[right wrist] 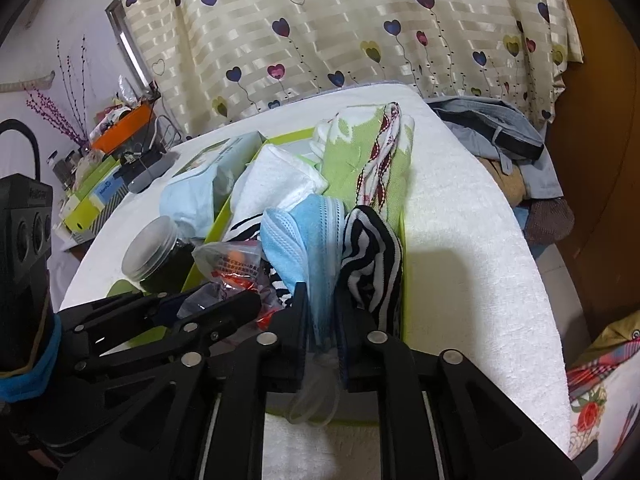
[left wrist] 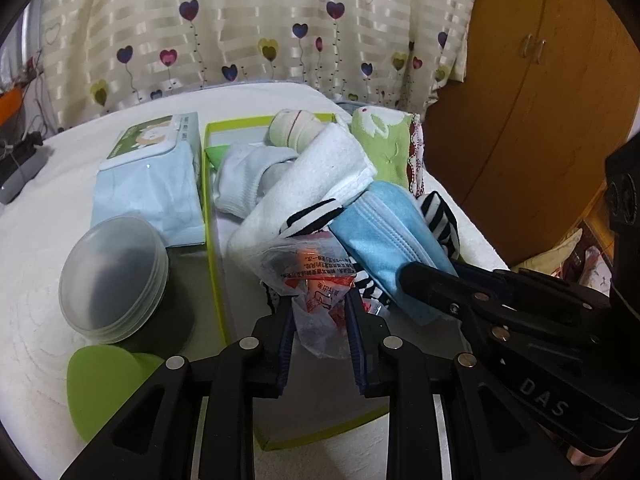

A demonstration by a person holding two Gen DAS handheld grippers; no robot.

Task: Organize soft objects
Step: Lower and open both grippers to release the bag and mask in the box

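A green-rimmed box (left wrist: 211,216) on the white table holds soft things: a white towel (left wrist: 320,176), white socks (left wrist: 244,176), a green cloth (left wrist: 384,140), a black-and-white striped cloth (right wrist: 372,256), a blue face mask (left wrist: 388,232) and a clear plastic bag with red print (left wrist: 316,280). My left gripper (left wrist: 320,312) is shut on the plastic bag, over the box's near end. My right gripper (right wrist: 322,312) is shut on the blue face mask (right wrist: 316,240); it shows in the left wrist view (left wrist: 432,280) coming in from the right.
A pack of wet wipes (left wrist: 148,184) lies left of the box. A dark jar with a clear lid (left wrist: 112,280) and a green plastic piece (left wrist: 104,384) sit at the near left. A heart-patterned curtain hangs behind. Clothes (right wrist: 500,140) are piled beyond the table's right edge.
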